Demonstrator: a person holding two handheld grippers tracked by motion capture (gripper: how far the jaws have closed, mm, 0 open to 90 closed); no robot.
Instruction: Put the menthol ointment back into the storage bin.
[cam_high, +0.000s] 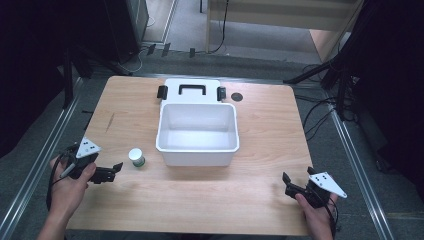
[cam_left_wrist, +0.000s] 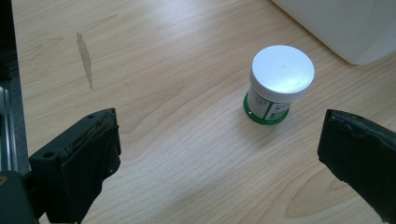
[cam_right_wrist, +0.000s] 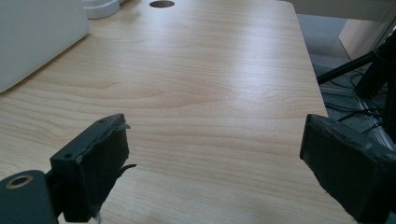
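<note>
Closest to the lens in the left gripper view are the two black padded jaws of the left gripper (cam_left_wrist: 219, 154), spread wide with nothing between them, sitting at the bottom corners of that frame. Going big to small: the light wooden table (cam_high: 260, 200) takes up most of the high view, then there's the open white plastic storage bin (cam_high: 197, 132) in the middle of it, with its white lid with a black handle (cam_high: 192, 90) lying flat just behind, toward the top of the frame.

The thing to grab looks like the small white-capped jar with a green base (cam_left_wrist: 276, 86), upright at centre-right of the left gripper view, just left of the bin in the high view.

The right gripper (cam_right_wrist: 212, 168) is parked lower right in the high view, jaws also wide apart and empty.

To do it well, I'd slide the left gripper forward and a bit right so the jar sits centred, then close below the cap so it doesn't tip.
</note>
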